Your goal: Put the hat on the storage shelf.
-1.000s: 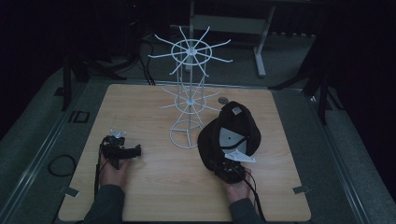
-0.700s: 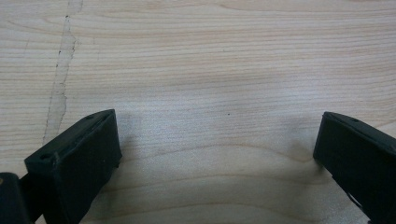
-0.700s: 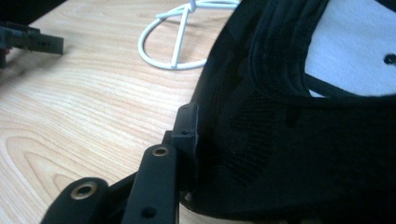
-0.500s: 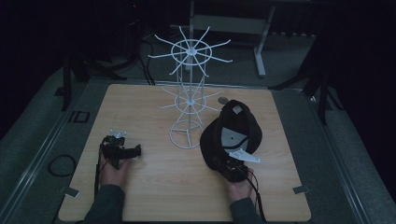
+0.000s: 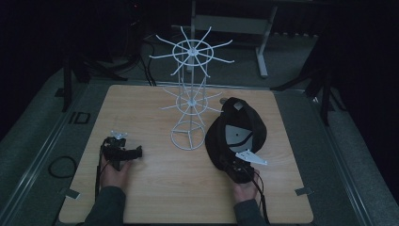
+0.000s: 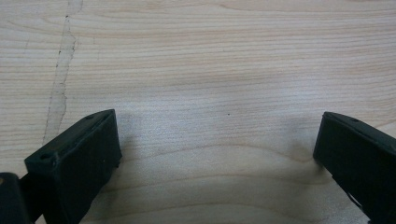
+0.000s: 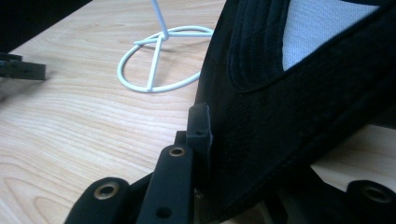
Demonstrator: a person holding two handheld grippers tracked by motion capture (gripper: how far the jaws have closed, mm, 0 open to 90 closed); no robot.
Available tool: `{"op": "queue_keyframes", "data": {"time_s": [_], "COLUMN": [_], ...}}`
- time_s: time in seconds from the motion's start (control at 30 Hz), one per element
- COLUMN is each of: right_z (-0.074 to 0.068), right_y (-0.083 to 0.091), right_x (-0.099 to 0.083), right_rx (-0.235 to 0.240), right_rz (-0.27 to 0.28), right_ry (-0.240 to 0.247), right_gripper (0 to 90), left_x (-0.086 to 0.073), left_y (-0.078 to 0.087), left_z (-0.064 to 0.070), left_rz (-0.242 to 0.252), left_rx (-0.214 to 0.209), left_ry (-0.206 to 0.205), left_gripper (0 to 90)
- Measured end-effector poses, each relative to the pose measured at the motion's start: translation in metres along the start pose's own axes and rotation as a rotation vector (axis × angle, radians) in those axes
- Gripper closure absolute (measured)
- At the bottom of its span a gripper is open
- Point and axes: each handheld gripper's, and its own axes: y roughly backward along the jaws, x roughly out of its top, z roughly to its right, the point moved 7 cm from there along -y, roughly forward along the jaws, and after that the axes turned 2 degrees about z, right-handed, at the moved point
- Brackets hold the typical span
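High view: right gripper (image 5: 234, 165) fingers clamp the black cap's (image 5: 237, 134) brim beside the white wire rack (image 5: 189, 94); left gripper (image 5: 123, 153) fingers spread apart over the table (image 5: 155, 188).

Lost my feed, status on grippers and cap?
Right gripper shut on cap, brim clamped. Left gripper open, low over table. Rack stands beside cap; nothing between them.

The black cap (image 7: 299, 93) runs off the right gripper view at twelve and three o'clock, hiding one of the right gripper's fingers (image 7: 198, 126).
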Motion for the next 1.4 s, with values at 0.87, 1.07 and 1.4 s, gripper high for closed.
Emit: {"op": "queue_keyframes", "data": {"time_s": [0.87, 1.07, 1.4], "right_z": [0.028, 0.034, 0.039], "right_y": [0.014, 0.015, 0.017], "right_x": [0.030, 0.038, 0.052], "right_rx": [-0.138, -0.160, -0.187], "right_rz": [-0.021, -0.028, -0.040], "right_ry": [0.197, 0.230, 0.284], "right_gripper": [81.7, 81.8, 81.7], "left_x": [0.000, 0.000, 0.000], "left_y": [0.000, 0.000, 0.000], "left_z": [0.000, 0.000, 0.000], "left_rz": [-0.002, -0.002, -0.002], "left_rx": [0.001, 0.000, 0.001], "left_ry": [0.000, -0.001, -0.004], "left_gripper": [0.7, 0.8, 0.8]}}
